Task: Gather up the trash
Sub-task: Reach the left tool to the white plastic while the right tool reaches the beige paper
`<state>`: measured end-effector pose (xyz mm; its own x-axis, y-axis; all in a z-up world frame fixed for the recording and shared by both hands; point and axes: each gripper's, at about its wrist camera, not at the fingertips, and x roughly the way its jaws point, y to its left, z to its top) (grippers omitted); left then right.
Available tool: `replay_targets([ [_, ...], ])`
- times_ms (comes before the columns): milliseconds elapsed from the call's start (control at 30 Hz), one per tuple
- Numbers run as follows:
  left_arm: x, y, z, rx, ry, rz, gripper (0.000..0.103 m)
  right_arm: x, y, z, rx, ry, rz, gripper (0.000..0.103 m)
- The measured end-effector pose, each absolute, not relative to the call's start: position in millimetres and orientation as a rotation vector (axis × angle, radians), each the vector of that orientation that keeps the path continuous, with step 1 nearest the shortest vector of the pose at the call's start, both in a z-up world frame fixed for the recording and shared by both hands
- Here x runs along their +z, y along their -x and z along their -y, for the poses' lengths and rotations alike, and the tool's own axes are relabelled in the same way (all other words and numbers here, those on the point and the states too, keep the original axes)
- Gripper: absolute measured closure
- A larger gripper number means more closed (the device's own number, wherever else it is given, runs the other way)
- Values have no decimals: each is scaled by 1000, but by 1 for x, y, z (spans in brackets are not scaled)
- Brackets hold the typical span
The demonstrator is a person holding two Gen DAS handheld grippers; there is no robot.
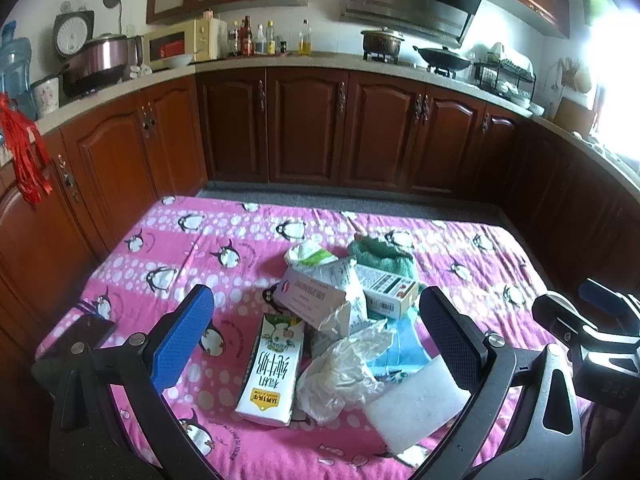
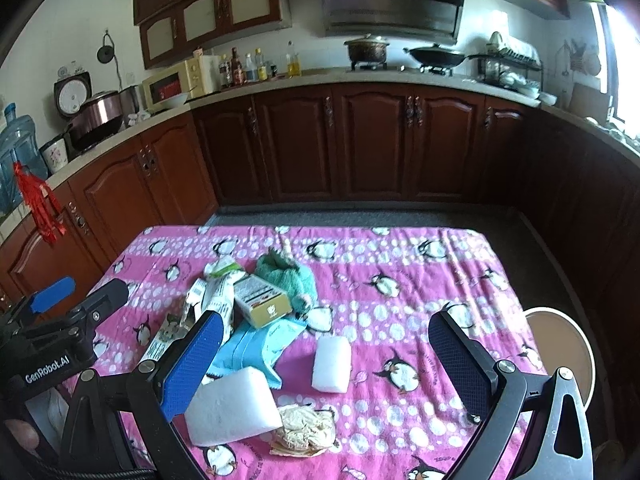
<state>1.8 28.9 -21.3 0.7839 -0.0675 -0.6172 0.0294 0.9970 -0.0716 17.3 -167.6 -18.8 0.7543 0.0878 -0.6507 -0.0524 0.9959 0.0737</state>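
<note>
wooden cabinets (image 1: 308, 128), bright window (image 1: 616, 80)

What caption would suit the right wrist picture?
Open right gripper hovering over foam blocks, cartons and wrappers on a pink penguin tablecloth.

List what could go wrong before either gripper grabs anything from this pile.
1. The trash overlaps: the milk carton lies against the plastic bag, so a grab may drag its neighbours along.
2. The foam block partly covers the crumpled paper; lifting one could shift the other.
3. The grippers are close together; the right gripper sits beside the left gripper, so they might collide.
</note>
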Motion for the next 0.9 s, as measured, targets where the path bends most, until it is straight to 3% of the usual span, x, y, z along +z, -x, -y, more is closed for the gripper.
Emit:
replay_targets([
  [300, -41, -14, -71, -101, 75, -817, 1, -55, -28, 166, 194, -52, -870, 2],
  [433, -59, -19, -83, -118, 81, -902, 7, -72, -35, 159, 271, -83, -941, 15],
  [900, -90, -39, -48, -234, 36, -1012, 11, -93, -47, 149, 358, -98, -1030, 23],
])
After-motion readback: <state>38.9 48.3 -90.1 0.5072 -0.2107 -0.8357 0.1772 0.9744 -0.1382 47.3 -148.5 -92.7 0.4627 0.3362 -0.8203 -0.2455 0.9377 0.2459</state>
